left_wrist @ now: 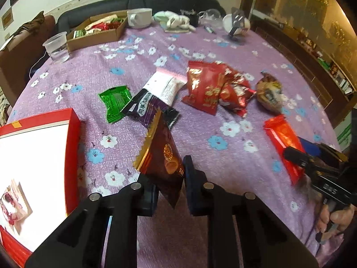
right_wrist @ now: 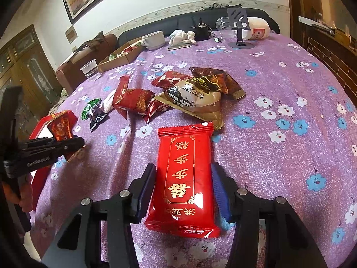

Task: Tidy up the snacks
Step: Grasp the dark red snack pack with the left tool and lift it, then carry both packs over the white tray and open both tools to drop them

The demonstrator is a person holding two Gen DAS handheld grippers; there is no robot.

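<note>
The left hand-held gripper (left_wrist: pixel 170 185) is clenched on a brown snack packet (left_wrist: pixel 161 156), which is lifted clear of the purple flowered surface (left_wrist: pixel 223 178) beside the open red box (left_wrist: pixel 73 120). The right hand-held gripper (right_wrist: pixel 183 178) straddles a flat red snack packet (right_wrist: pixel 184 178) lying on the surface; whether its pads press the wrapper cannot be told. Further loose snacks (right_wrist: pixel 191 93) lie in a cluster beyond it, mid-surface.
</note>
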